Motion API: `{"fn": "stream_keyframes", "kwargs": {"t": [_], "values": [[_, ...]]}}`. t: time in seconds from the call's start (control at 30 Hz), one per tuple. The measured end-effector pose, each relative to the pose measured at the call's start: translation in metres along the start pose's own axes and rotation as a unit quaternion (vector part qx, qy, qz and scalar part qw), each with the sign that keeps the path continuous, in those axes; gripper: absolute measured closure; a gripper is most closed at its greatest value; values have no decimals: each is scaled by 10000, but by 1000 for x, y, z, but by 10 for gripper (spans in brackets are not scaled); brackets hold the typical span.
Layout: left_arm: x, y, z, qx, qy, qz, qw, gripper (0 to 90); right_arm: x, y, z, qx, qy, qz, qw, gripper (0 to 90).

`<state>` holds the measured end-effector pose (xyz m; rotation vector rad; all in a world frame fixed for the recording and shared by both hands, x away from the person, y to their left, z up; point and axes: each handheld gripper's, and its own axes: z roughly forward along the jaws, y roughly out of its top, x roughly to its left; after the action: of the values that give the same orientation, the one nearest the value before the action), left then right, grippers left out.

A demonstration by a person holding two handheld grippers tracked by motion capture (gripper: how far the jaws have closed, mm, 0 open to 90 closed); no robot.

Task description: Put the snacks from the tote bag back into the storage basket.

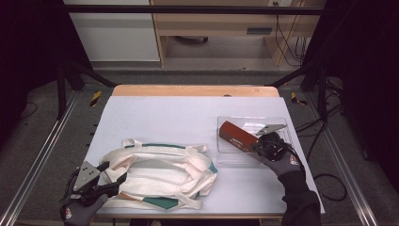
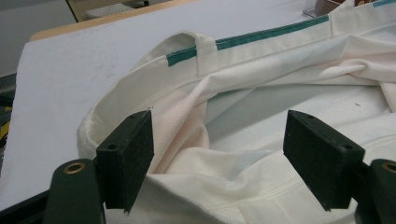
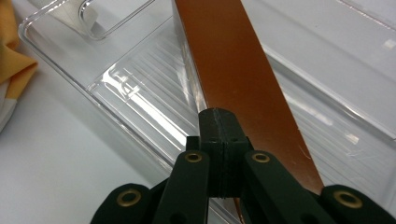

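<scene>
A cream tote bag (image 1: 160, 174) with green trim lies crumpled on the near left of the white table (image 1: 164, 113). My left gripper (image 1: 115, 173) stands open at its left end. In the left gripper view the wide-apart jaws of the left gripper (image 2: 224, 158) hover over the bag's open rim (image 2: 280, 70), with fabric below them. At the right, a long reddish-brown box (image 1: 237, 136) lies in a clear plastic tray (image 1: 282, 125). My right gripper (image 1: 256, 148) sits at the box's near end. In the right gripper view the right gripper (image 3: 219, 126) has its pads pressed together over the box (image 3: 229, 56), with nothing visibly between them.
The tray's ribbed floor and near rim (image 3: 140, 88) lie just left of the box. A bit of orange-yellow fabric (image 3: 14, 70) shows at the left edge of the right gripper view. The table's far wooden edge (image 1: 195, 90) faces a floor with cables.
</scene>
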<state>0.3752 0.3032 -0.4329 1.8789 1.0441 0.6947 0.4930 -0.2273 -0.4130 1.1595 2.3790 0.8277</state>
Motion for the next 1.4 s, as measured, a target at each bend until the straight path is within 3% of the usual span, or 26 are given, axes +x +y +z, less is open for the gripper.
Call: {"fn": "stream_keyframes", "kwargs": {"t": [0.8,1.4], "values": [[-1,0,1,17,-29,14,10000,241,-9,0,7,28,-395,249,9989,892],[-1,0,1,20,-36,25,10000,240,-23,-9,2,33,-600,591,9964,895]]}}
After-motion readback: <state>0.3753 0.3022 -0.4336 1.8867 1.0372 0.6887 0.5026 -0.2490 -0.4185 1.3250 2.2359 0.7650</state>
